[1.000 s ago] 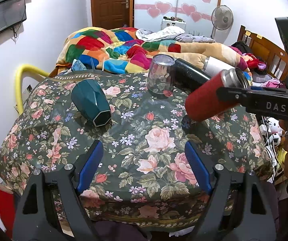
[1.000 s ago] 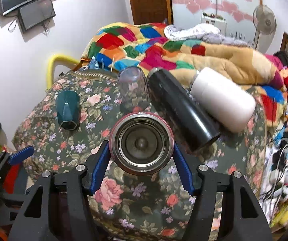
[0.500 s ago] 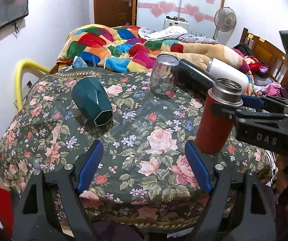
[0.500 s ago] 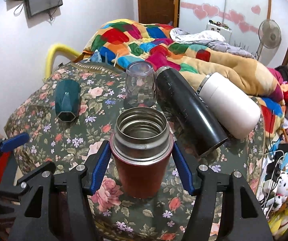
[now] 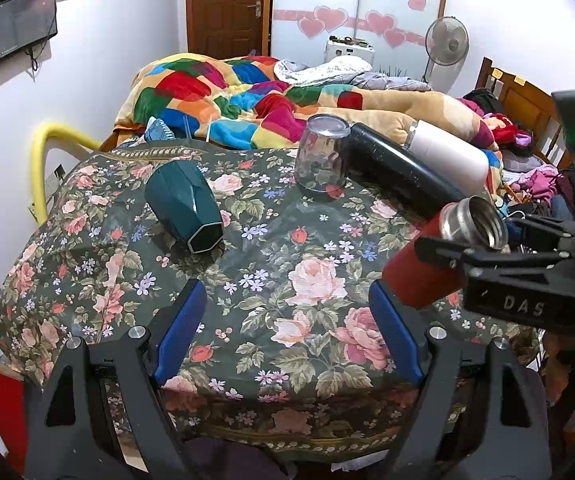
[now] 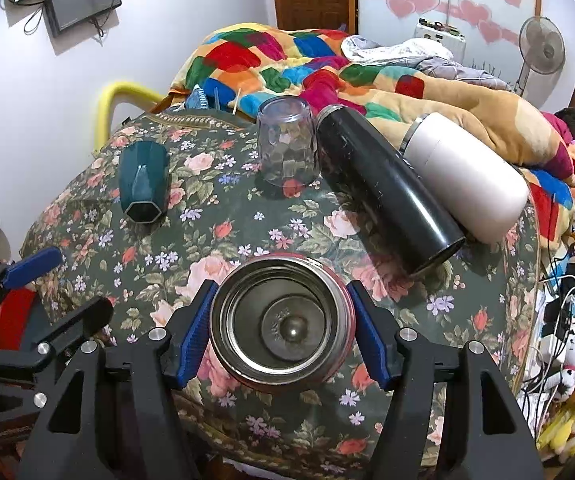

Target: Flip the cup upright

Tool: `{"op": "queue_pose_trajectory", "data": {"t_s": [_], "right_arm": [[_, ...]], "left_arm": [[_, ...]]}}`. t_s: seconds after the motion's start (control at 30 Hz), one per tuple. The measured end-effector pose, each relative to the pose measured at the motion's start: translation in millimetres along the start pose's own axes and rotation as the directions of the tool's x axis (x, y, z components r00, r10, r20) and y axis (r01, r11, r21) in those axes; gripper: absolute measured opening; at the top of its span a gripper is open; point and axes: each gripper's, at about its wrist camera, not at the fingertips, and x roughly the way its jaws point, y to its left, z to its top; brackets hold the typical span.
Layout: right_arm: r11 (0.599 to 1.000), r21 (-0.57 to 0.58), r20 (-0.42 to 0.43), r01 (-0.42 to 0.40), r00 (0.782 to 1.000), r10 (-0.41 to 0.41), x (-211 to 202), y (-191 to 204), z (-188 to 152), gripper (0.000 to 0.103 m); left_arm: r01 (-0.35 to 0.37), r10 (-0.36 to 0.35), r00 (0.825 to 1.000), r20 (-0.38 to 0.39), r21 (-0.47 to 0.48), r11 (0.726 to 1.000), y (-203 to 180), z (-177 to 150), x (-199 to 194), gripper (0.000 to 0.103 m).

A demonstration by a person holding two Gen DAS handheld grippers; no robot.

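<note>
The right gripper (image 6: 281, 336) has its blue fingers (image 6: 195, 334) clamped on either side of the red cup (image 5: 427, 272), a steel-lined flask with a red body and a bare metal mouth. From the left wrist view the cup sits at about three o'clock, low over the near right part of the table (image 5: 247, 288), and it is tilted: its base points down toward the floral cloth at roughly eight o'clock, its open rim (image 5: 485, 222) leans up and away toward two o'clock. So its long axis is slanted, well short of vertical, and the right wrist view looks almost straight down that axis into the mouth, with the round steel bottom plainly showing. I cannot tell whether the base touches the cloth. My guess is that the coming move turns on rolling the wrist until that axis stands straight, then lowering the base flat. The left gripper (image 5: 287, 332) hangs at the near edge with its fingers spread wide and holding nothing, so the right hand is clearly the one at work. Beyond, a teal cup (image 5: 185, 206) lies on its side, a clear glass (image 5: 321, 158) stands mouth-down, and a black flask (image 6: 387, 192) and a white flask (image 6: 467, 176) lie side by side.
</note>
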Motion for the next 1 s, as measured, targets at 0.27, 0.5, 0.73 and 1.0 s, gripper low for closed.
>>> {"op": "queue_pose_trajectory", "data": {"t_s": [0.27,0.5,0.73,1.0], "right_arm": [[1.0,-0.012,0.015,0.003,1.0,-0.003,-18,-1,-5,0.065],[1.0,0.003,0.118,-0.009,0.993,0.009,-66,-4,-7,0.065],[0.999,0.033,0.337,-0.021,0.941,0.008,-153,-9,-13,0.065],[0.998,0.054,0.607,-0.013,0.794,-0.023,-259,-2,-43,0.065]], "left_arm": [[0.005,-0.006,0.999,0.039,0.003,1.0,-9,1,-25,0.083],[0.02,-0.021,0.994,0.103,0.01,1.0,-18,9,-59,0.083],[0.06,-0.061,0.965,0.256,0.013,0.998,-29,25,-126,0.083],[0.096,-0.098,0.868,0.487,0.029,0.995,-49,26,-222,0.092]]}}
